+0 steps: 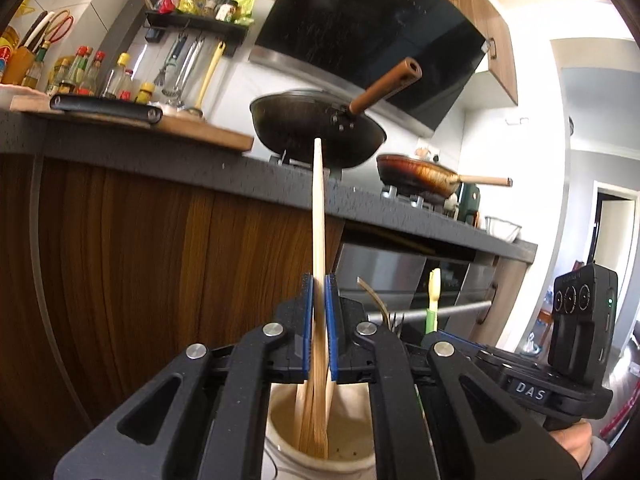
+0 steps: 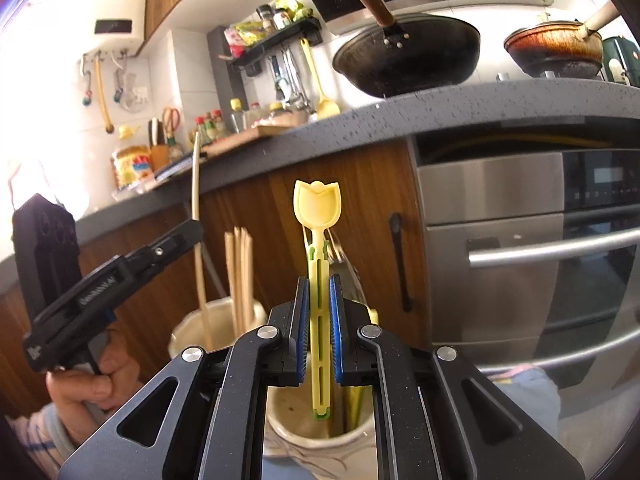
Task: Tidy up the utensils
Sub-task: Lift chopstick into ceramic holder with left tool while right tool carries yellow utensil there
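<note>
Nearest, the left gripper (image 1: pixel 319 292) pinches a wooden chopstick (image 1: pixel 318 208) upright over a cream cup (image 1: pixel 280 444); the right gripper (image 2: pixel 319 292) clamps a yellow tulip spoon (image 2: pixel 318 208) above its own cup (image 2: pixel 288 436). Lower each straight down, keeping it vertical, and release only once inside. Beyond, woks sit on the counter (image 1: pixel 224 168).
</note>
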The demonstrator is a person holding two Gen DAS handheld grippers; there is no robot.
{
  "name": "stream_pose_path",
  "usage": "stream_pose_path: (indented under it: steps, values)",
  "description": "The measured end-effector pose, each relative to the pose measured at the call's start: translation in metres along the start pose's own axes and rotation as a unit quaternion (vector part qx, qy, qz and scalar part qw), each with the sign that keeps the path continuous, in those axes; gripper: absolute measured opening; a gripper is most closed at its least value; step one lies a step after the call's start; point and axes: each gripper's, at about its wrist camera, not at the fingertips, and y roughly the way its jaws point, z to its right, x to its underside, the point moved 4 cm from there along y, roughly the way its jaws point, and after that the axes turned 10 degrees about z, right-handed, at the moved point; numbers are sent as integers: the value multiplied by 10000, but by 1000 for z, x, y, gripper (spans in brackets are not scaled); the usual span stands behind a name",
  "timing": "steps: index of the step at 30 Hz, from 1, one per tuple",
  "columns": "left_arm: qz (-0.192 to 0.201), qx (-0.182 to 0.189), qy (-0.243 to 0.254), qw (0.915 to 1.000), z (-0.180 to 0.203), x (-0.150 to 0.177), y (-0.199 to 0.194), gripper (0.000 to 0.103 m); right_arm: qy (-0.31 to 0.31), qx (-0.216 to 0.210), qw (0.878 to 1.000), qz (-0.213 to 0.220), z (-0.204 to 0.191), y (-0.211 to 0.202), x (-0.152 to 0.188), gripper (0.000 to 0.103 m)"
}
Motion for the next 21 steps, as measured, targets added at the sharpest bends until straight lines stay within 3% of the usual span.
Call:
stream_pose_path:
  steps: [13,21]
  values:
    - [-897,-488,458,9937,3,31,-4,6,-348,272,9970,-636,-3,-1,35,11]
    - [-1199,-649,628,9887,6,40,2,6,-409,415,9950,-806,-1,7,40,11]
